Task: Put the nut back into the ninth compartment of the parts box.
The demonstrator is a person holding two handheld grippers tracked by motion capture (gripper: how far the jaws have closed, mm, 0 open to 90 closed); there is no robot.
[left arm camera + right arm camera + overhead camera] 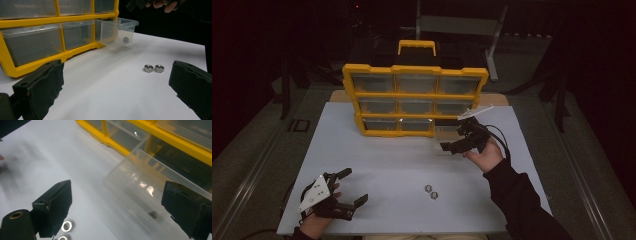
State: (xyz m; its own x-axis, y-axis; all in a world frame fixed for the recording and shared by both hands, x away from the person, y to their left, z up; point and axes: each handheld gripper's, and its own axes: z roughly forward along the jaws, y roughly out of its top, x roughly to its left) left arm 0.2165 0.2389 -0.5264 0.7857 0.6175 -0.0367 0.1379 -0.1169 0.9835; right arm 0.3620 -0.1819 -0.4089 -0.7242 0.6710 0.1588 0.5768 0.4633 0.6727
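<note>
High view shows the right gripper (pixel 451 145) hanging with jaws spread and empty just above the clear drawer (pixel 447 134), pulled out of the yellow organizer (pixel 414 100) at its lower right so nuts can drop in; one nut (pixel 126 39) already lies inside. Two hex nuts (pixel 431 191) wait near the front, with bare tabletop (pixel 387 165) around them. The left gripper (pixel 353 187) rests wide open at the near-left edge.

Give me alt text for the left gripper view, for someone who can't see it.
Two steel nuts lie side by side on a white table, seen between the open black jaws of the left tool. Behind them, a clear drawer with one nut inside is pulled out of a yellow organizer; a hand with the right tool is at the top edge.
</note>
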